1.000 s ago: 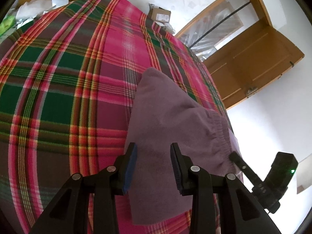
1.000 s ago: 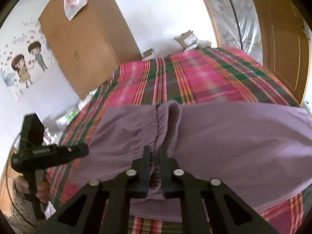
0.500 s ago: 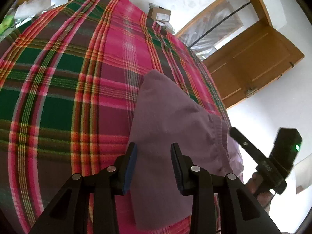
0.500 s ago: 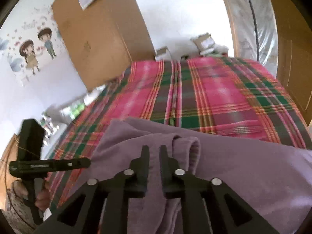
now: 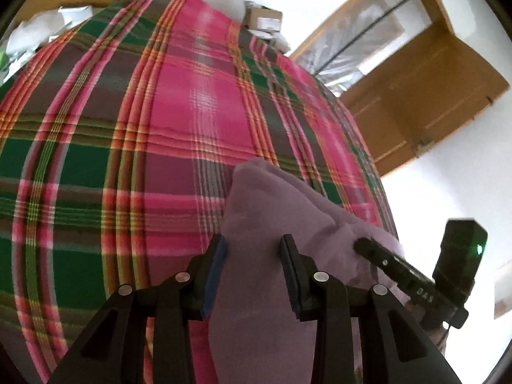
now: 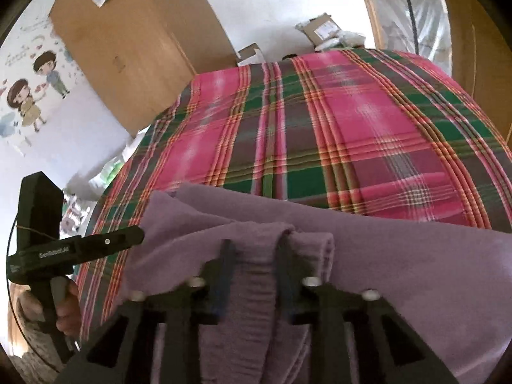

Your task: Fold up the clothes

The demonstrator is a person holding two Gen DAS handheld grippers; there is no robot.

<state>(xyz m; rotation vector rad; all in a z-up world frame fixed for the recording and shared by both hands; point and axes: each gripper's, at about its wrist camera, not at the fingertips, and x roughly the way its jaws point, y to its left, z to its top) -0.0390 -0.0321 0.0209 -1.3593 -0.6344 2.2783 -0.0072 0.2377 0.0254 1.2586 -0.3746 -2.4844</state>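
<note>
A purple garment [image 5: 275,224] lies on a bed with a plaid sheet [image 5: 128,147] of pink, green and brown. It sits at the near edge of the bed, close to both grippers. In the left view it is long and narrow. Its long side runs from the near edge up toward the middle of the bed, and its far end is a soft corner that points away from the camera. In the right view it lies wide, from left to right, with a stretchy ruffled band [image 6: 256,256] bunched up in front.

The left gripper [image 5: 252,249] hangs over the garment with its fingers spread wide apart. Cloth shows in the gap, but the fingers do not pinch it.

The right gripper [image 6: 254,252] has its fingers apart too, with the ruffled band between them. The view is blurry, so I cannot tell if they touch the cloth.

A wooden door [image 5: 416,96] stands by the bed. A cartoon sticker [image 6: 32,92] is on the wall.
</note>
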